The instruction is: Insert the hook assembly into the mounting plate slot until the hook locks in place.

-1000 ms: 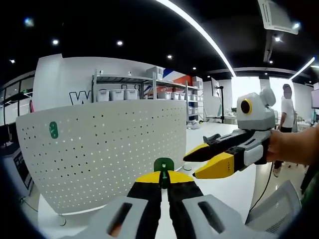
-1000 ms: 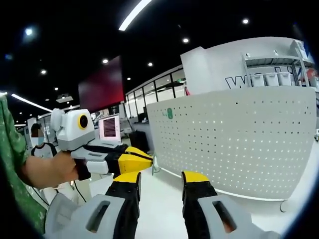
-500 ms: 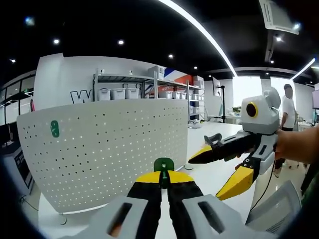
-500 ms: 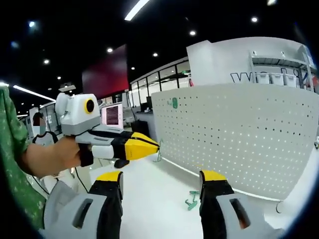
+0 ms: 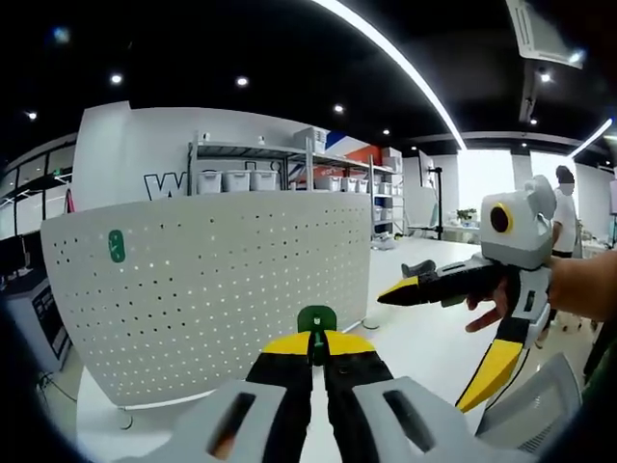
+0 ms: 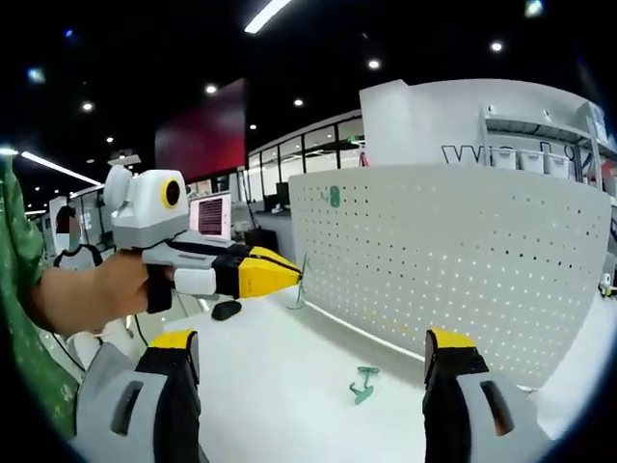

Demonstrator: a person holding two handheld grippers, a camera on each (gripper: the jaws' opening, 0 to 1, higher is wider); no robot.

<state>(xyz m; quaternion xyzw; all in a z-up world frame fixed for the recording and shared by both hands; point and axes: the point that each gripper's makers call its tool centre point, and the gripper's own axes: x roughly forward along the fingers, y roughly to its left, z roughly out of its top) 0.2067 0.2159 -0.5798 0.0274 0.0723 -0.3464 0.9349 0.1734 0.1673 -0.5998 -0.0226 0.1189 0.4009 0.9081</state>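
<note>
One white tabletop under dark, spotlit ceiling

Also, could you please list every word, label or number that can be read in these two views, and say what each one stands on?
"W": large dark lettering on the white wall behind the pegboard, cut off by the shelving in the left gripper view.
"W" plus further letters on the same wall in the right gripper view: too cut off to read.
Green tag on the pegboard: too small to read.
Monitor screen: blurred, unreadable.
</note>
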